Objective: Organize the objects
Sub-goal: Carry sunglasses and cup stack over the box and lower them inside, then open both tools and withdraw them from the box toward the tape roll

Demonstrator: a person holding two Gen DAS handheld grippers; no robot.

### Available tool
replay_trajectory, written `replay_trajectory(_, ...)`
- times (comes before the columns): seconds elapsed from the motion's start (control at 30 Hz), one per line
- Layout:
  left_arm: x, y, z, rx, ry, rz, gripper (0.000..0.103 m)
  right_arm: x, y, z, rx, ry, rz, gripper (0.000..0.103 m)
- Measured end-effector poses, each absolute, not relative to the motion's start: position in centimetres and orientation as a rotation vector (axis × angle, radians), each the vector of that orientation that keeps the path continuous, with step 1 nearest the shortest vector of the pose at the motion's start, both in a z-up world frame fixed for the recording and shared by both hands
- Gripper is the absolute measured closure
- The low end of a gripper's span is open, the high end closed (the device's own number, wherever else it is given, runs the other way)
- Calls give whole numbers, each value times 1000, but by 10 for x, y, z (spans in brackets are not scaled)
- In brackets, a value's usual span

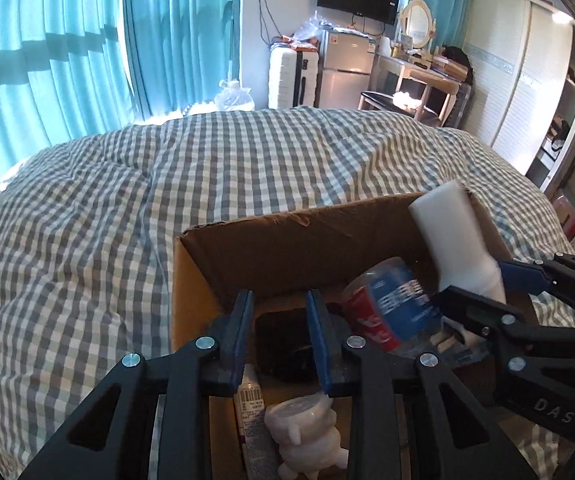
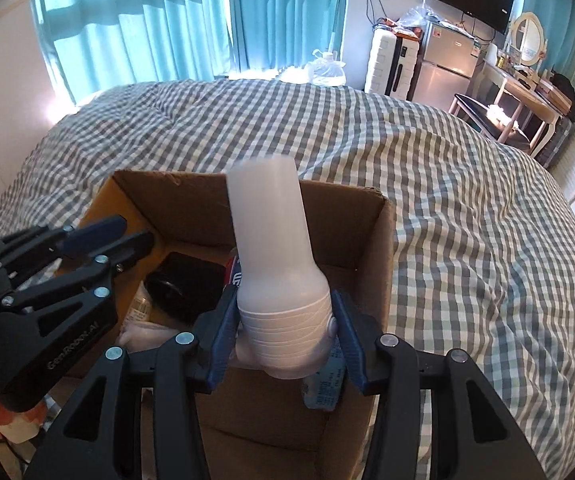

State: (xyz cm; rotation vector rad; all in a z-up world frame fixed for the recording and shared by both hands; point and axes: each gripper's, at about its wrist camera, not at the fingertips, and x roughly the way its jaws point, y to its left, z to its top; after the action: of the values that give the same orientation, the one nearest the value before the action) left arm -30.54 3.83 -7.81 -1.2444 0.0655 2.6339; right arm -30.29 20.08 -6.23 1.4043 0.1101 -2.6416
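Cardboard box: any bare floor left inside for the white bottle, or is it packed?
Crowded. The box floor holds a black case, a cola bottle, a white figurine and a tube. The only bare patch shows along the far wall, behind the black case. Outside, the checked bedspread lies open left of the box.

The left gripper [image 1: 281, 322] points steeply downward, its two blue-padded fingers [image 1: 242, 320] standing close together with only a narrow gap and nothing between them. The black linkage arms behind the fingers fan out toward the camera.

The right gripper [image 2: 284, 328] is tilted downward as well, just beside the left one. Its blue pads [image 2: 223, 332] press against both sides of the ribbed lower part of a white bottle [image 2: 271, 248], which stands up and away from the fingers. Seen from the left wrist, the right gripper reaches in from the right side.
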Motion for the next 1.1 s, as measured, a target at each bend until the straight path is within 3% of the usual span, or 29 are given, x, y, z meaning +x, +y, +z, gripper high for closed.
replay_trajectory(0.03, -305, 39, -78, -1237, 61, 2620, 73, -299, 201, -58, 1375, 96, -2655, 42)
replay_trajectory(0.1, -301, 42, -76, -1225, 78, 2597, 69, -293, 203, -48, 1329, 77, -2682, 30)
replay_trajectory(0.17, -294, 44, -73, -1221, 91, 2589, 51, -281, 207, -37, 1293, 59, -2704, 30)
replay_trajectory(0.23, -282, 46, -66, -1200, 86, 2577, 46, -271, 210, -28, 1276, 63, -2734, 28)
replay_trajectory(0.37, -250, 45, -46, -1150, 86, 2604, 19, -239, 219, -9, 1239, 56, -2761, 22)
replay_trajectory(0.5, -218, 38, -27, -1119, 89, 2627, 18, -202, 222, 6, 1203, 90, -2807, 17)
replay_trajectory(0.57, -201, 33, -17, -1106, 75, 2651, 10, -184, 222, 11, 1190, 113, -2812, 16)
replay_trajectory(0.87, -133, 22, 14, -998, 115, 2745, 2, -128, 214, 27, 1087, 138, -2852, 9)
replay_trajectory(1.1, -106, 10, 5, -1013, 117, 2840, 1, -104, 205, 15, 1073, 126, -2835, 5)
